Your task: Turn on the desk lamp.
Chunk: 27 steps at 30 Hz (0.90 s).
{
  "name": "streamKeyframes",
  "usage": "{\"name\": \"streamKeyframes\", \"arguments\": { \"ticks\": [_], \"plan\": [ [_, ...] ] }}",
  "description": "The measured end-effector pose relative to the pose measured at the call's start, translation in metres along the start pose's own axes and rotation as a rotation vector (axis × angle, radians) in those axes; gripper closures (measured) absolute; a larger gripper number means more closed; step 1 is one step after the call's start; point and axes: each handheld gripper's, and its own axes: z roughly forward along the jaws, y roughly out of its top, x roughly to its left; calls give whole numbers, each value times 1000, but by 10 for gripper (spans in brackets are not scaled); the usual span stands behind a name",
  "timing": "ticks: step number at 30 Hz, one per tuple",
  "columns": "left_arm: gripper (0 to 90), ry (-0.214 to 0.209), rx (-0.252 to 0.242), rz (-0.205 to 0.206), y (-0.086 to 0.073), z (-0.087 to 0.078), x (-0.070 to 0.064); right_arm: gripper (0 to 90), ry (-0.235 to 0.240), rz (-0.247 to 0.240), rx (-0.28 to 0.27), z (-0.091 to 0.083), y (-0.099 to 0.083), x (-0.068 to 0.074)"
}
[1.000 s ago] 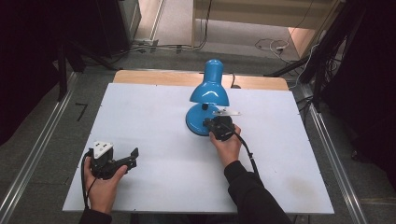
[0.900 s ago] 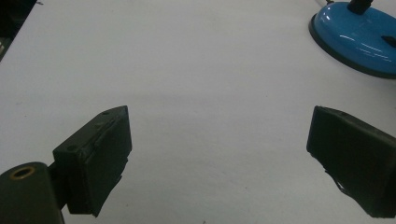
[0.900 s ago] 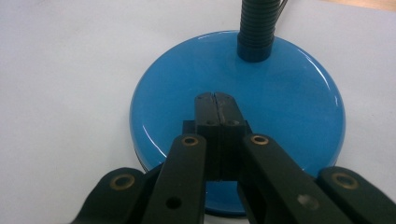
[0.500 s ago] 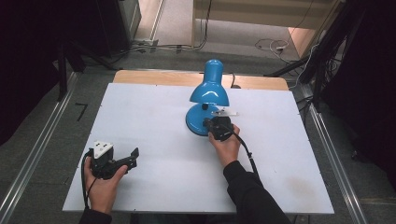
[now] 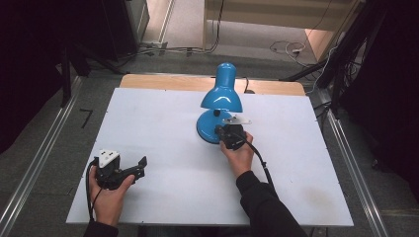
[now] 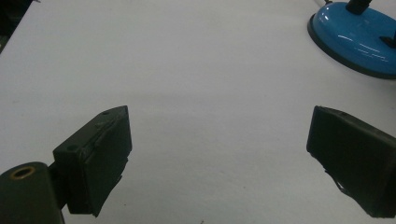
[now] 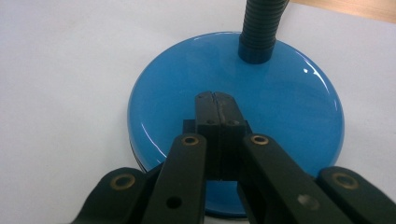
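Nothing has moved: right gripper [image 7: 215, 95] clenched over lamp base [image 7: 289, 93], left gripper [image 6: 219, 154] released

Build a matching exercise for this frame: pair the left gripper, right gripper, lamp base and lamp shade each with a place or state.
1. left gripper
2. right gripper
3. lamp base
4. lamp shade

A. jaws closed together, over the base
B. round, glossy blue, flat on the table
C. jaws wide apart, nothing between them
D. raised above the base

Pairs: 1-C, 2-A, 3-B, 4-D
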Motion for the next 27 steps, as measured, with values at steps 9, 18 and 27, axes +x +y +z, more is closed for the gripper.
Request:
{"name": "streamKeyframes", "arguments": {
  "ticks": [9, 18, 27],
  "plan": [
    [77, 0, 0, 0, 0, 0, 0, 875, -14, -25, -5, 0, -1, 1],
    [77, 0, 2, 2, 0, 0, 0, 875, -21, -37, -7, 0, -2, 1],
    [77, -1, 3, 2, 0, 0, 0, 875, -21, -37, -10, -1, -3, 2]
  ]
}}
